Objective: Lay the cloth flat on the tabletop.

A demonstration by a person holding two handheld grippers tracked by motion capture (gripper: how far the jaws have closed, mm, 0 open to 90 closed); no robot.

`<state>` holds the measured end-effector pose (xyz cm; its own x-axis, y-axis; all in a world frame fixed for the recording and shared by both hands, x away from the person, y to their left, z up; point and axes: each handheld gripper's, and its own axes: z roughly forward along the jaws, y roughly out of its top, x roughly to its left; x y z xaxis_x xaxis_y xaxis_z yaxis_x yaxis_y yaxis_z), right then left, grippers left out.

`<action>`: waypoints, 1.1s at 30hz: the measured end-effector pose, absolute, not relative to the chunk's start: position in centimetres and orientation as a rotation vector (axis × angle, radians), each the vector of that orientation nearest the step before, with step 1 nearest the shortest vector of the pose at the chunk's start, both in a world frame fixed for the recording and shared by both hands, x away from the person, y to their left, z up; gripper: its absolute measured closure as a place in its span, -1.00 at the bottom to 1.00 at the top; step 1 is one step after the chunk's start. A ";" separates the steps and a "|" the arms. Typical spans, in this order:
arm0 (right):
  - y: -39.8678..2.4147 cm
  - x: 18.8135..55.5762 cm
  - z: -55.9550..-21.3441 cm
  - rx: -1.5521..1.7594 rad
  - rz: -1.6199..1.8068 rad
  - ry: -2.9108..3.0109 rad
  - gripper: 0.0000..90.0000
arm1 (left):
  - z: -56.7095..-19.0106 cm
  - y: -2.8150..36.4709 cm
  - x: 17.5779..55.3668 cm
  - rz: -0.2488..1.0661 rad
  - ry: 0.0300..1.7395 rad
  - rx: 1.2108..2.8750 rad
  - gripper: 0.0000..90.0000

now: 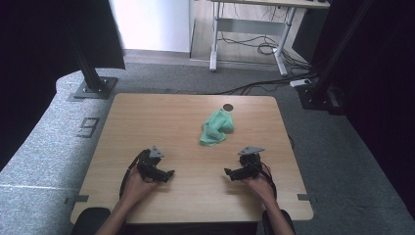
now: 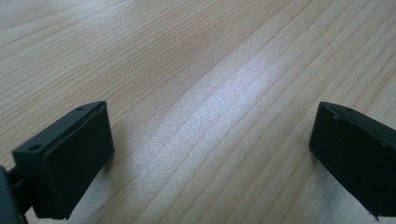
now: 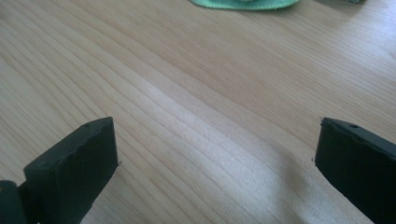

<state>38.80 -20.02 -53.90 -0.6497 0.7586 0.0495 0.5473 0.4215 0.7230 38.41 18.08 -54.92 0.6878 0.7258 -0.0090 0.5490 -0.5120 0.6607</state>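
A crumpled green cloth (image 1: 217, 128) lay on the wooden surface (image 1: 147, 122), toward its far middle, with a small dark round object (image 1: 227, 107) just behind it at the far edge; what that object was could not be made out from the high view. The left tool (image 1: 168, 174) rested low on the near left part of the surface, held in the person's left hand (image 1: 138, 185), and the right tool (image 1: 228, 172) sat on the near right, held in the right hand (image 1: 258, 184); both pointed inward toward each other and both were well apart from the cloth. From above, the fingertips of each tool were small and dark, so their spread was hard to judge there. In the left gripper view the left tool (image 2: 210, 149) stood released, its two black jaws wide apart over bare wood grain with nothing between them, the outer parts of both jaws cut off by the frame edges. In the right gripper view the right tool (image 3: 215, 158) was likewise released and empty, jaws far apart, and just a thin strip of the green cloth (image 3: 245, 3) showed at the top edge, the rest cut off. Both forearms entered from the bottom of the high view, cropped at the frame.
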 end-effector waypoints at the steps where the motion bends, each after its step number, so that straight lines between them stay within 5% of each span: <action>1: -19.9 39.0 -53.6 1.132 1.078 2.401 -1.00 | -54.9 18.1 38.4 0.355 0.973 2.249 -1.00; 17: -18.8 41.1 -52.2 1.163 1.063 2.394 -1.00 | -54.9 18.0 38.4 0.355 0.974 2.248 -1.00; 33: -18.0 43.5 -51.7 1.149 1.048 2.406 -0.64 | -54.9 18.0 38.4 0.354 0.974 2.249 -1.00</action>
<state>43.53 -17.96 -51.65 -0.6467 0.7605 0.0585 0.5608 0.4220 0.7124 38.45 18.01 -54.93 0.6872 0.7264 -0.0108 0.5497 -0.5102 0.6614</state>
